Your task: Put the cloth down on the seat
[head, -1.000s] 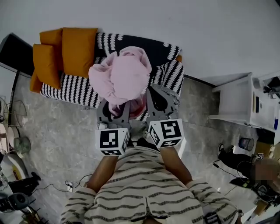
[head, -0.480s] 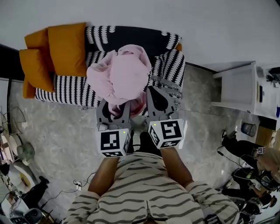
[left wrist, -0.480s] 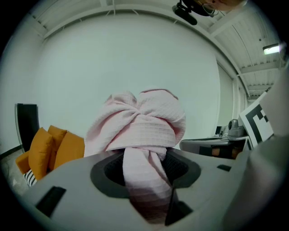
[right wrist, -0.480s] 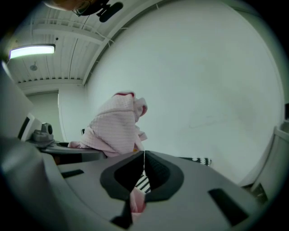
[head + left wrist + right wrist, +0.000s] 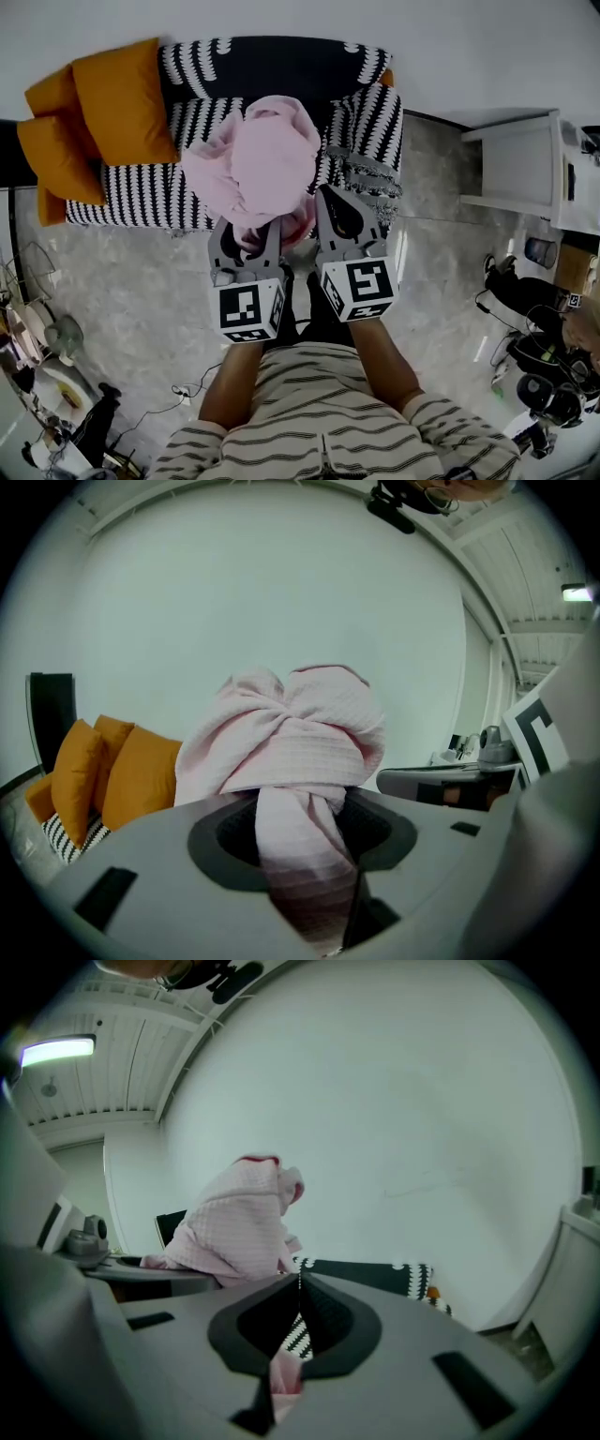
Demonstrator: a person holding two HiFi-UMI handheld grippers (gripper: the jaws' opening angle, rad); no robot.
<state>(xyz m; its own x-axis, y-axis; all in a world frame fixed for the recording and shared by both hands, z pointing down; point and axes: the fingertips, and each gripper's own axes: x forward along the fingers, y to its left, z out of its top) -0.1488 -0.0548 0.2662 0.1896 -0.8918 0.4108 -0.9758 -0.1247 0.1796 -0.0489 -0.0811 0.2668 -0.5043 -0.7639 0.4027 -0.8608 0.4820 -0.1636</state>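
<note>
The pink waffle-weave cloth [image 5: 258,164] is bunched into a loose bundle and held in the air above the front edge of the black-and-white patterned sofa seat [image 5: 141,192]; it does not yet rest on the seat. The left claw [image 5: 246,234] is pressed together on a thick twisted neck of the cloth [image 5: 291,742], with the bulk of the bundle standing above the jaws. The right claw [image 5: 336,208] is also pressed together, pinching only a small fold of the same cloth [image 5: 239,1227] low between its jaws. Both claws sit side by side just in front of the sofa seat, over the grey floor [image 5: 141,291]. Two orange cushions [image 5: 122,103] occupy the left end of the sofa seat, well apart from the bundle. The step in hand is judged to be the carry and approach, with the release not yet begun. The next move calls for advancing both claws over the bare patterned part of the sofa seat, lowering until the bundle is supported, then spreading both sets of jaws together so that the cloth is not dragged back over the front edge.
</note>
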